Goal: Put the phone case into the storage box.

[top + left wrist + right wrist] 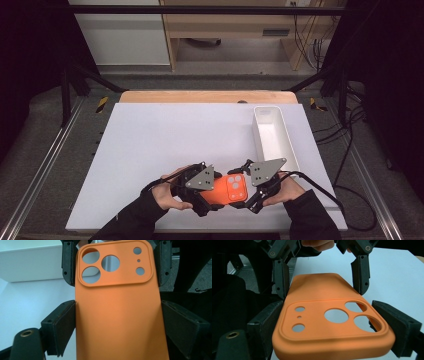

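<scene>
An orange phone case (231,189) with round camera cut-outs is held between both grippers, just above the white board near its front edge. My left gripper (212,194) is shut on the case's plain end, its pads pressing the two long sides (118,312). My right gripper (246,192) is shut on the camera end, with one pad on each side of the raised camera frame (329,312). In the left gripper view the case (117,315) runs away from me to the right gripper (115,263). Seen from the right gripper, the case (322,292) stretches to the left gripper (320,275) beyond.
A long white tray (272,135) lies lengthwise at the board's right side, just behind the right hand, and appears as a white block (30,262) in the left gripper view. The white board (165,145) spreads left and back. Cables trail off the right edge.
</scene>
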The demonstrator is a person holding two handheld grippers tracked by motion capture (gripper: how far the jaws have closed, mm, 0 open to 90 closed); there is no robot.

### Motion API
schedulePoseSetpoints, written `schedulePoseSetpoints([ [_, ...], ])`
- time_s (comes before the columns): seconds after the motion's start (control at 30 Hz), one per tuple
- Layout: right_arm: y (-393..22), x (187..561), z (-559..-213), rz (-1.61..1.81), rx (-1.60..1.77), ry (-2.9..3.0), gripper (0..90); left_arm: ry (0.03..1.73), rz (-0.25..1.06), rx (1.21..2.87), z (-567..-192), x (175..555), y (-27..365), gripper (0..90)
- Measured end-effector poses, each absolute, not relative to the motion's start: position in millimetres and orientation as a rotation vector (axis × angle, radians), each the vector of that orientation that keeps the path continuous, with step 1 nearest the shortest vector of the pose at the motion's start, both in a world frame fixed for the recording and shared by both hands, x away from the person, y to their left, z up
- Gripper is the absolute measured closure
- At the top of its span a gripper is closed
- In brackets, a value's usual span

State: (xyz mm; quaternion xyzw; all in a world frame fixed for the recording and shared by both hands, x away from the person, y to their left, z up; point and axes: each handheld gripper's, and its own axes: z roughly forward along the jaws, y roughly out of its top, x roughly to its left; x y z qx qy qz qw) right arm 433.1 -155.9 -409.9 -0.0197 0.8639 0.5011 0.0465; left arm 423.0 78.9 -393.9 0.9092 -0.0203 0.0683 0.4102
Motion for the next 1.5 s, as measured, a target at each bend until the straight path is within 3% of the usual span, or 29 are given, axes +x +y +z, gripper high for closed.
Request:
schedulePoseSetpoints([
  [0.87,-155.9,432.4,-408.9,1.509,-0.035,2.658,15.9,-0.031,0.158,2.303,-395.5,425.0,79.1,14.6],
  [1.5,-158.6,434.2,-406.8,1.455,0.010,2.693,16.2,0.072,0.153,2.267,-392.1,428.8,86.2,1.3],
])
